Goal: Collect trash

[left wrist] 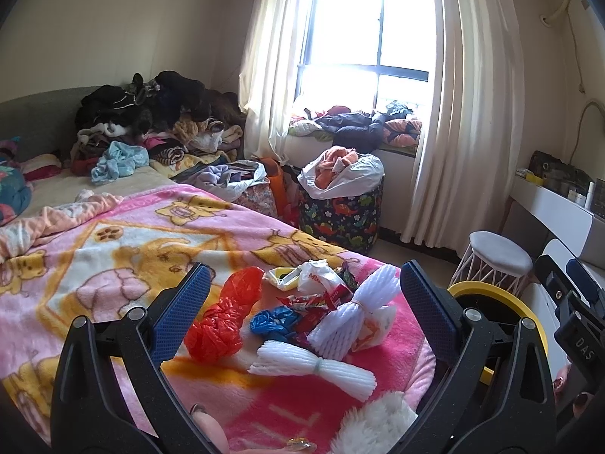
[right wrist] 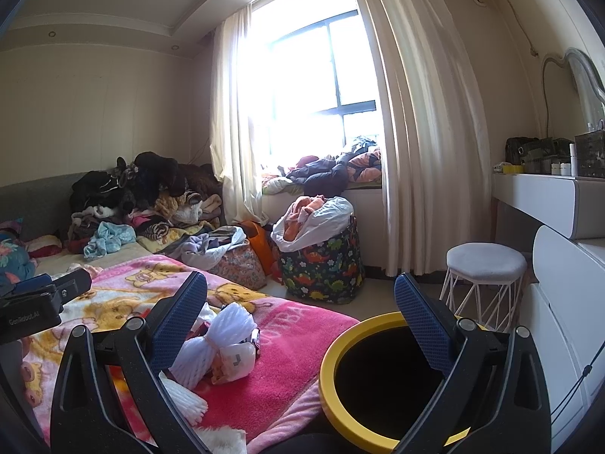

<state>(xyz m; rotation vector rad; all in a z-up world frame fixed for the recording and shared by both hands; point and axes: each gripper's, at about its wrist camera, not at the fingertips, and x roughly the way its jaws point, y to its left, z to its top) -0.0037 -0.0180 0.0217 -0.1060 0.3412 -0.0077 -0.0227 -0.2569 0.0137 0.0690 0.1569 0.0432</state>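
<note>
While the yellow-rimmed bin gapes dark beside the bed, its inside unreadable, the dinosaur-print hamper brims with clothes. Trash sits on the pink blanket: a white foam net lies crosswise, a red bag nearby. Left gripper and right gripper spread wide, holding nothing.

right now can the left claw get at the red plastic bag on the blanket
Probably yes. The left claw is open, and the red plastic bag lies on the pink blanket just inside its left finger, with nothing on top of it. The blue wrapper sits close beside it and might get caught.
</note>
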